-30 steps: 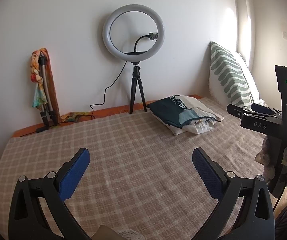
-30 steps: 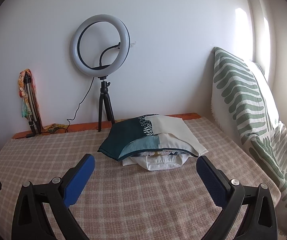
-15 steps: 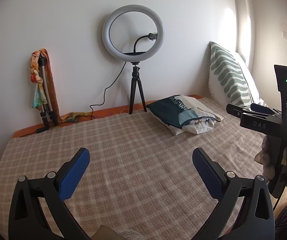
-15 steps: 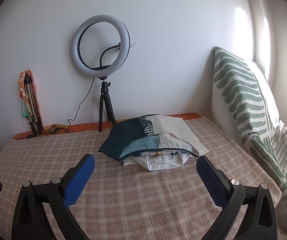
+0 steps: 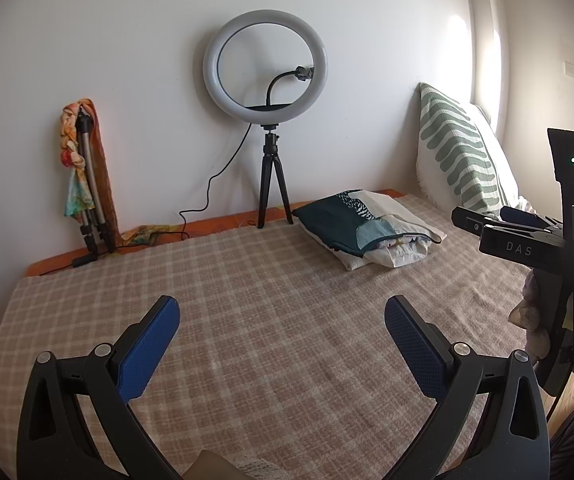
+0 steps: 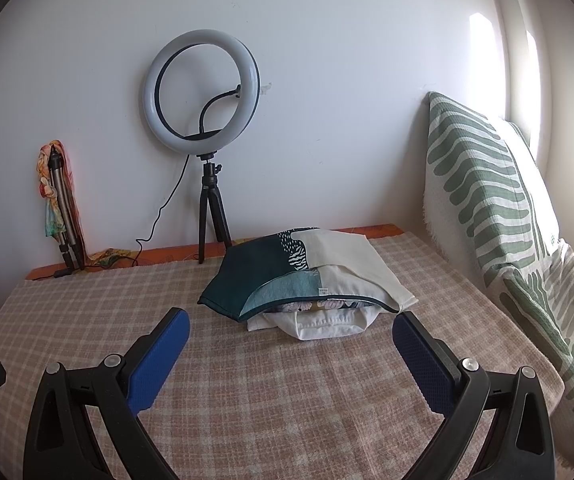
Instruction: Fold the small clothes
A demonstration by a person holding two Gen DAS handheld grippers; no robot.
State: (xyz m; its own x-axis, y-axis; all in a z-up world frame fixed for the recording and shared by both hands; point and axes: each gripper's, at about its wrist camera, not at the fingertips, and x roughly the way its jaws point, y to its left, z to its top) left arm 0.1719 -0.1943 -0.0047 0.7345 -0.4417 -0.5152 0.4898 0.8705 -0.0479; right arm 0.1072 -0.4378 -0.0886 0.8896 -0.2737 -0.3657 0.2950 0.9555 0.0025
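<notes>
Nothing has shifted: your left gripper (image 5: 282, 317) and right gripper (image 6: 291, 330) hang spread, empty; soft clothes pile (image 6: 307, 284) (light, floppy) wants pinching at an edge.

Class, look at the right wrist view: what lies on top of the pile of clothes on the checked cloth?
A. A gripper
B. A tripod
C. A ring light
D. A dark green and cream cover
D: the cover drapes over the clothes, both grippers clear.
</notes>
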